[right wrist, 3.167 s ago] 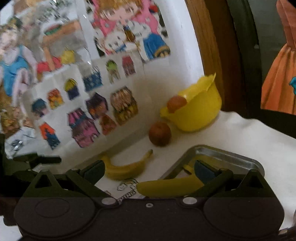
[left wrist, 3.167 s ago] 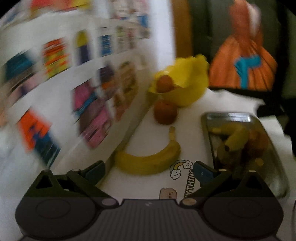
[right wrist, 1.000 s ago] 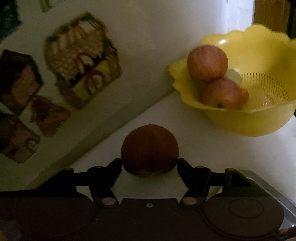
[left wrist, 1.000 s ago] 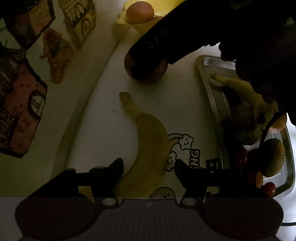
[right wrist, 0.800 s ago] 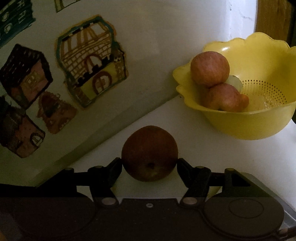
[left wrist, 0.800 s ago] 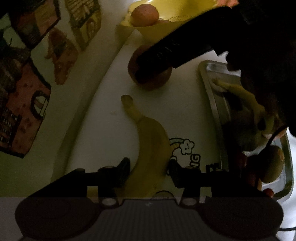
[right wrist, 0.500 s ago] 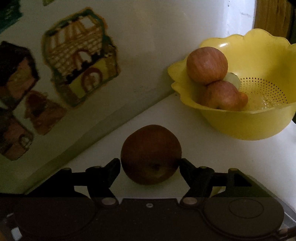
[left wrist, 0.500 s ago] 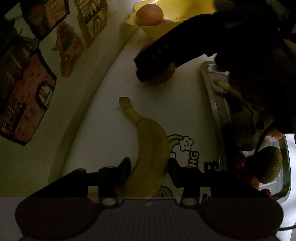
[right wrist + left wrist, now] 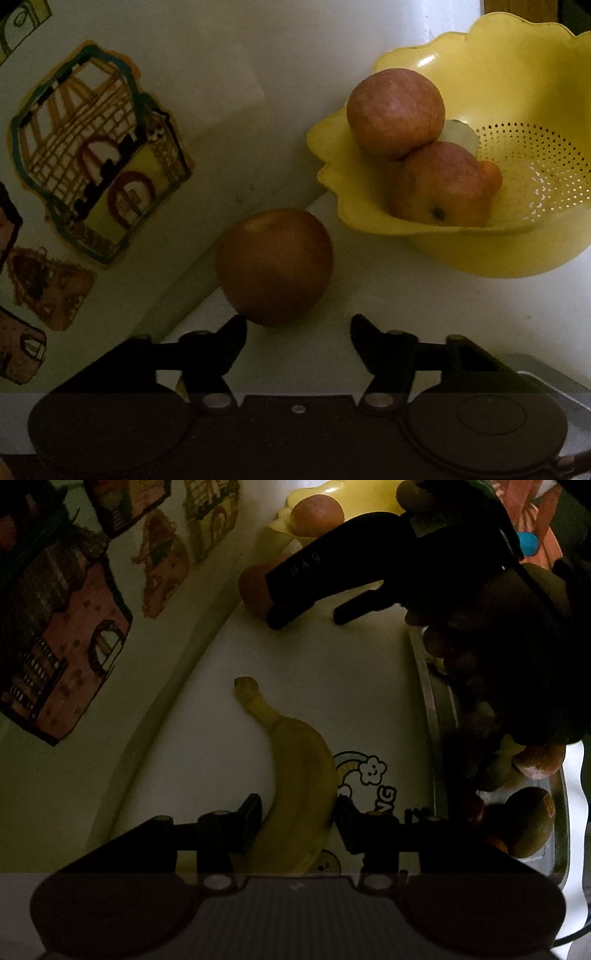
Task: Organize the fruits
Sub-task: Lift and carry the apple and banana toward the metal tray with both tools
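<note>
A yellow banana (image 9: 295,760) lies on the white table, its stem pointing away. My left gripper (image 9: 299,814) is shut on its thick end, both fingers pressed against its sides. A red apple (image 9: 273,266) rests on the table by the wall, just ahead of my right gripper (image 9: 297,328), which is open with nothing between its fingers. In the left wrist view, the right gripper (image 9: 306,620) partly hides that apple (image 9: 255,590). A yellow colander bowl (image 9: 517,251) behind holds two apples (image 9: 395,110).
A metal tray (image 9: 430,701) to the right holds a kiwi (image 9: 528,823) and other fruit, partly hidden by a person's hand. The wall on the left carries house drawings (image 9: 92,155). The tray corner (image 9: 546,376) shows at the lower right.
My right gripper has opened and drawn back from the apple, which now sits free on the table. My left gripper has closed onto the banana.
</note>
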A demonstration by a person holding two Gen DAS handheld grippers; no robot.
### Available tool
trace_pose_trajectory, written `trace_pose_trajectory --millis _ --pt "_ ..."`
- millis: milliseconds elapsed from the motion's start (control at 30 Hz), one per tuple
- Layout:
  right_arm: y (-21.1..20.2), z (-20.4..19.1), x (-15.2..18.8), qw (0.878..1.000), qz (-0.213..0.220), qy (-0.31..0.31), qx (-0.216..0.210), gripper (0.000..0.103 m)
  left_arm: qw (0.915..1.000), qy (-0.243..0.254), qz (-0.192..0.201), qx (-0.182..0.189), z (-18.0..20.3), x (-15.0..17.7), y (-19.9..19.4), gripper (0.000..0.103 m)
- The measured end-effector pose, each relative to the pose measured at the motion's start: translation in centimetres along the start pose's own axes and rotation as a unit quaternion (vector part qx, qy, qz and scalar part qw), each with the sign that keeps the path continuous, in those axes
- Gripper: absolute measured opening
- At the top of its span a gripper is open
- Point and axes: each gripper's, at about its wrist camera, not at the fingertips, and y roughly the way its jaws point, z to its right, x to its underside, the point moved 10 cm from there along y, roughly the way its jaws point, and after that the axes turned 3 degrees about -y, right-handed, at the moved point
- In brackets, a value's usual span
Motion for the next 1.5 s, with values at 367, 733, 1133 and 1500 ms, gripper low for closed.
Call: trace_pose_trajectory --millis 367,733,1133,1500 --pt "1.2 -2.4 -1.4 0.999 0.005 -0.010 0.030 0.090 0.9985 -0.052 -0.009 0.012 -1.6 1.4 -2.2 0.046" --pt "1.2 -2.6 -1.3 0.997 0.037 -0.020 0.065 0.071 0.9974 -0.070 0.003 0.018 -2.0 1.6 -3.1 0.045" --pt "-5.5 -3.8 2.9 1.000 0.020 0.004 -0.016 0.070 0.9934 -0.101 0.017 0.051 -1.1 1.8 -3.0 0.043" --pt "-16.2 0.3 6.5 0.996 0.073 0.047 -0.018 0.070 0.9835 -0.138 0.011 0.117 0.4 2.3 -3.8 0.041"
